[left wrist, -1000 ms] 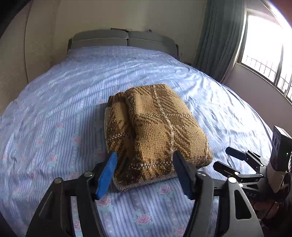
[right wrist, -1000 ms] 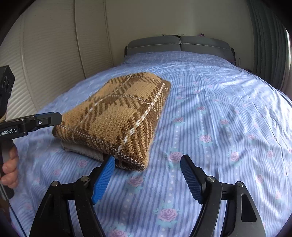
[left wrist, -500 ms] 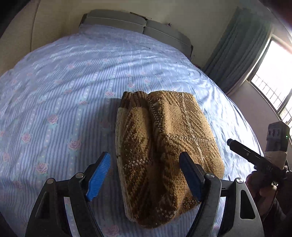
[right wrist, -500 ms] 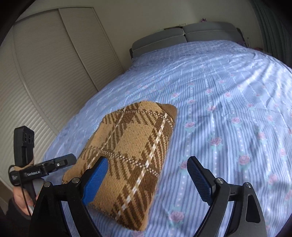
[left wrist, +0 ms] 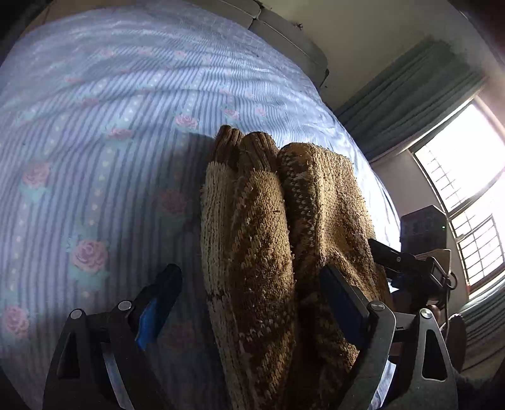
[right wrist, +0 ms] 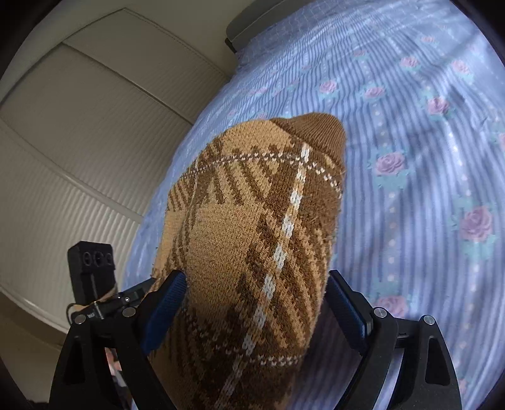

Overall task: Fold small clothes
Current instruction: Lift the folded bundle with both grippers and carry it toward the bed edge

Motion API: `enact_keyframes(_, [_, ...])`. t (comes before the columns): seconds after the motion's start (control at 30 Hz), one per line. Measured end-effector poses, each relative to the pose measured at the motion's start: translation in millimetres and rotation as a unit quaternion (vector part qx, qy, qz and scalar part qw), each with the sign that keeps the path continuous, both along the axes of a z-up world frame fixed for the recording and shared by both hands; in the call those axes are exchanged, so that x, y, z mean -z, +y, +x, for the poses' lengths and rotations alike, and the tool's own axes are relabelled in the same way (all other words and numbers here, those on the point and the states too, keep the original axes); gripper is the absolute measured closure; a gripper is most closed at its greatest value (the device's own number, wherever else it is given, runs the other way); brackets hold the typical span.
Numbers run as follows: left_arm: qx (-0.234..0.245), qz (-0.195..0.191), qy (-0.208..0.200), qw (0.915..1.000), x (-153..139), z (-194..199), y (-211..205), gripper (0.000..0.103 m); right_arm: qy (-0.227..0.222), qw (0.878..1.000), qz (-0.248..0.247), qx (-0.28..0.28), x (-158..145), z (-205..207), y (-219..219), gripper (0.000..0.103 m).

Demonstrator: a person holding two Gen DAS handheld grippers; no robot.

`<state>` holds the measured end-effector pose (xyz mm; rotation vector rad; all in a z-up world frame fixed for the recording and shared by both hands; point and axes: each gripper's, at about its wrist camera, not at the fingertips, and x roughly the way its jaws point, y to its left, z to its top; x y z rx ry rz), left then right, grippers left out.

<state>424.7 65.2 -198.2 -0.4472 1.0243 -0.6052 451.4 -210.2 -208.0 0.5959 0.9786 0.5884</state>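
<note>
A folded brown plaid knitted sweater (left wrist: 258,220) lies on the bed's blue flowered sheet (left wrist: 94,126). My left gripper (left wrist: 252,299) straddles one end of it, and its jaws are opening. Its left pad stands clear of the knit, while its right pad lies against the fold. From the other side my right gripper (right wrist: 257,302) reaches over the sweater (right wrist: 252,205). Its jaws stand wide, and the bundle fills almost the whole gap between the blue pads. Neither gripper squeezes the knit. Each view shows the other gripper at its edge.
The sheet (right wrist: 410,157) stretches far beyond the sweater toward a grey headboard (left wrist: 284,28). A bright window (left wrist: 467,189) with green curtains (left wrist: 410,101) is on one side of the bed. Cream wardrobe doors (right wrist: 79,142) are on the other.
Both grippers came forward and down from short of the sweater until their jaws straddle it, rolling as they moved. Both pairs of jaws stand wider than a second ago.
</note>
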Motion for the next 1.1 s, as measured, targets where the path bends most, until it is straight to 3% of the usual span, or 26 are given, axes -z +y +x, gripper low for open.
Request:
enact_keyframes(0.07, [0.006,-0.017,0.002,0.9998,3,1,-2,0.016,0.009,1.000,0.013,-0.012,6,7,5,0.014])
enact_keyframes(0.1, [0.011,-0.028,0.001,0.9995,4,2,-2,0.022,0.010,1.000,0.017,-0.015,7,12,7,0.014])
enact_keyframes(0.13, [0.019,-0.045,0.003,0.9988,5,2,-2,0.035,0.011,1.000,0.020,-0.016,8,14,8,0.014])
enact_keyframes(0.17, [0.016,-0.049,0.002,0.9987,5,3,-2,0.037,0.011,1.000,0.022,-0.016,9,17,10,0.017])
enact_keyframes(0.3, [0.010,-0.048,-0.011,0.9987,-1,-4,-1,0.052,0.002,0.999,0.035,-0.005,7,12,9,0.037])
enact_keyframes(0.37, [0.003,-0.040,-0.017,0.9990,-8,-9,0,0.067,0.000,0.999,0.043,0.004,6,4,3,0.042])
enact_keyframes(0.77, [-0.001,-0.023,-0.035,0.9991,-44,-30,13,0.070,-0.026,0.999,0.045,0.014,-32,-23,10,0.048])
enact_keyframes(0.93, [-0.011,-0.018,-0.057,0.9981,-72,-44,41,0.070,-0.044,0.998,0.046,0.002,-60,-28,40,0.048])
enact_keyframes(1.1, [-0.033,-0.006,-0.073,0.9968,-95,-58,96,0.070,-0.058,0.997,0.051,-0.019,-78,-25,94,0.048])
